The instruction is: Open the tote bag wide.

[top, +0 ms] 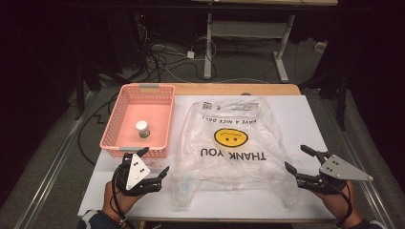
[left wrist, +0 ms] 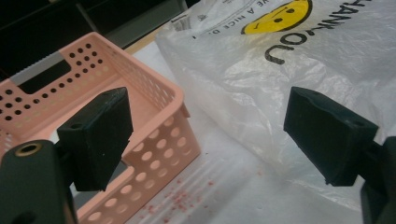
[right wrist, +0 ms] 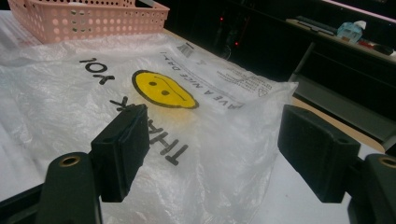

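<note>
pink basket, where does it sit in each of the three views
High view: the pink basket sits upper left on the table, left of the plastic bag, with a small white-capped jar inside.
Left gripper view: its perforated corner fills the left side, behind the left jaw.
Right gripper view: its side wall runs along the top left edge.
Shared landmark: the bag's yellow smiley face, beside the basket in each view.

Pink basket [left wrist: 154, 140] at left, behind the left jaw; plastic bag [left wrist: 280, 93] upper right, smiley [left wrist: 280, 16] at top; jaws wide apart, nothing between.
</note>
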`<state>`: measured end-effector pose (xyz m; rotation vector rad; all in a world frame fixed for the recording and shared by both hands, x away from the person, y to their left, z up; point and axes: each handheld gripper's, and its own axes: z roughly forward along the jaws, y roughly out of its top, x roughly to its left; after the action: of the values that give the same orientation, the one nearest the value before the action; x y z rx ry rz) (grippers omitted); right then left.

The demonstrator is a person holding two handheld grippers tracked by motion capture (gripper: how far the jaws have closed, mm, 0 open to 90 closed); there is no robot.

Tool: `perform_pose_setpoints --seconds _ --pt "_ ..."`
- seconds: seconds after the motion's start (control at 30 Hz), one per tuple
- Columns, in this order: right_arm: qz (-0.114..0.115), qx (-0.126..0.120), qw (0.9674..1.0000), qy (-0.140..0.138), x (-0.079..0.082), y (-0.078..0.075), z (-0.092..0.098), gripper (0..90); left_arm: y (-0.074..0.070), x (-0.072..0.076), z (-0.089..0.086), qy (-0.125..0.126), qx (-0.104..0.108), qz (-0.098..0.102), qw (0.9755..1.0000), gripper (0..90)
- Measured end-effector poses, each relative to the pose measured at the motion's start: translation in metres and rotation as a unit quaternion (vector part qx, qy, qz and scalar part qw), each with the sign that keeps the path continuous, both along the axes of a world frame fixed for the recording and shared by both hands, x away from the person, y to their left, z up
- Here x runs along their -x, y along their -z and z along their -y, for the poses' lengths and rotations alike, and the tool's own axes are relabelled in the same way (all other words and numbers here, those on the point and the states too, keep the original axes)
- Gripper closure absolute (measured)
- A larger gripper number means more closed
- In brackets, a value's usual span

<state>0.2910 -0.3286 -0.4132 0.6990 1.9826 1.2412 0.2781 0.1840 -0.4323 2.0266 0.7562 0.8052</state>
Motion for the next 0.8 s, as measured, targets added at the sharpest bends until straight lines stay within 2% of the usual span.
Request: perform_pose_setpoints --seconds 0.17,0.23,0.47,0.6,0.67,0.73,0.8 --pt "-0.003 0.016 0.9999 0.002 -0.002 0.003 -0.001 26.0 0.005 -0.002 0.005 0.008 -0.007 -0.011 0.9999 15.2" --pt "-0.002 0.019 0.9998 0.005 -0.004 0.004 -0.001 26.0 0.008 -0.002 0.006 0.010 -0.018 -0.016 0.9997 15.2" --pt "-0.007 0.037 0.9991 0.022 -0.019 0.009 0.003 29.9 0.005 -0.003 -0.002 0.002 -0.016 -0.009 0.9998 15.5" --pt "-0.008 0.062 0.9973 0.039 -0.039 0.008 0.005 30.2 0.005 -0.003 -0.003 -0.001 -0.015 -0.009 0.9998 15.4" --pt "-0.020 0.058 0.9971 0.046 -0.052 0.004 0.007 30.6 0.005 -0.003 -0.004 0.000 -0.014 -0.009 0.9999 15.3" --pt "-0.019 0.057 0.9968 0.052 -0.069 0.000 0.006 31.8 0.006 -0.005 -0.004 0.000 -0.017 -0.011 0.9998 15.2" --pt "-0.035 0.055 0.9964 0.055 -0.089 -0.003 0.003 32.0 0.006 -0.006 -0.003 0.001 -0.019 -0.012 0.9997 15.2"
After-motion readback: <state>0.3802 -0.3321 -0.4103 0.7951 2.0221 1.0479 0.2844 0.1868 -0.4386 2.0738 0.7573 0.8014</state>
